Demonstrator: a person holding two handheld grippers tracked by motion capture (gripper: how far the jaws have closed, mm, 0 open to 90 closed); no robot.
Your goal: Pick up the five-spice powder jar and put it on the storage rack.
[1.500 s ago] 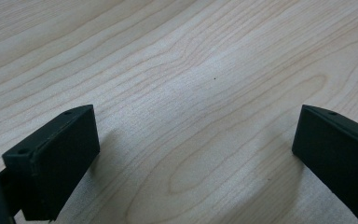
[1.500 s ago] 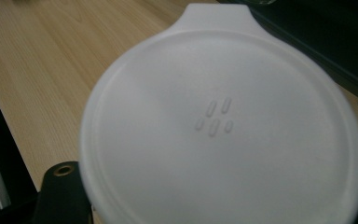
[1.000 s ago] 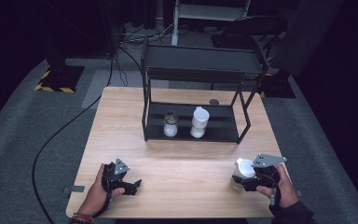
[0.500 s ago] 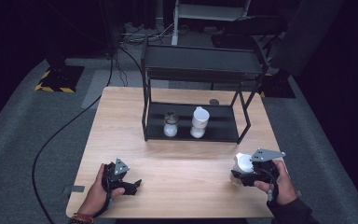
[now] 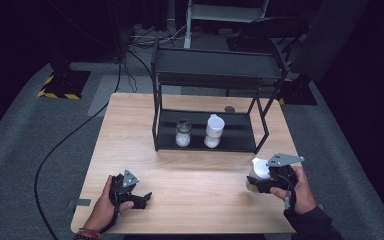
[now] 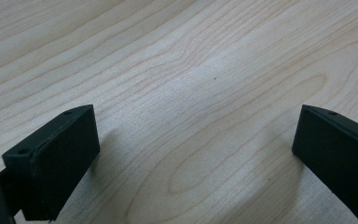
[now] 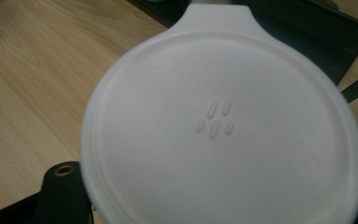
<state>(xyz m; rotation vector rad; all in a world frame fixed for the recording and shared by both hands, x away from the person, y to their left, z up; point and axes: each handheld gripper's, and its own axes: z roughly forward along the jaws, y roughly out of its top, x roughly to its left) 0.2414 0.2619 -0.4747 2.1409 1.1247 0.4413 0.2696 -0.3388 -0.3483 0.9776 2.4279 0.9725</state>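
Right gripper point(image 5: 260, 182) sits at the near right corner of the wooden surface point(image 5: 195, 195), jaws clamped on a white lidded container point(image 5: 257, 172). In the right gripper view the container's lid point(image 7: 221, 126) is right up against the camera, round with a tab at the far edge, black jaw bases showing on either side below it. The container looks held just above or at the surface; contact is hard to tell.

Left gripper point(image 5: 132, 195) rests at the near left of the surface, jaws wide apart and holding nothing; the left gripper view shows bare wood grain between them.

Step in hand, as a judgement: carrying the white container, probably toward the black rack point(image 5: 207, 142) at mid-surface. The rack's lower shelf already holds a small clear jar point(image 5: 182, 132) with white contents and a white lidded jar point(image 5: 213, 131) just beside it, with free space to the right of them. The next move likely calls for a lift, a forward reach under the rack's top shelf, upright placement clear of the white jar and the right rack leg, then release.

A small dark round item point(image 5: 229, 109) lies on the surface behind the rack; too small to identify.

Writing: none readable. The lid carries five small embossed oval marks at its centre, no letters. No labels are legible on the shelf jars.
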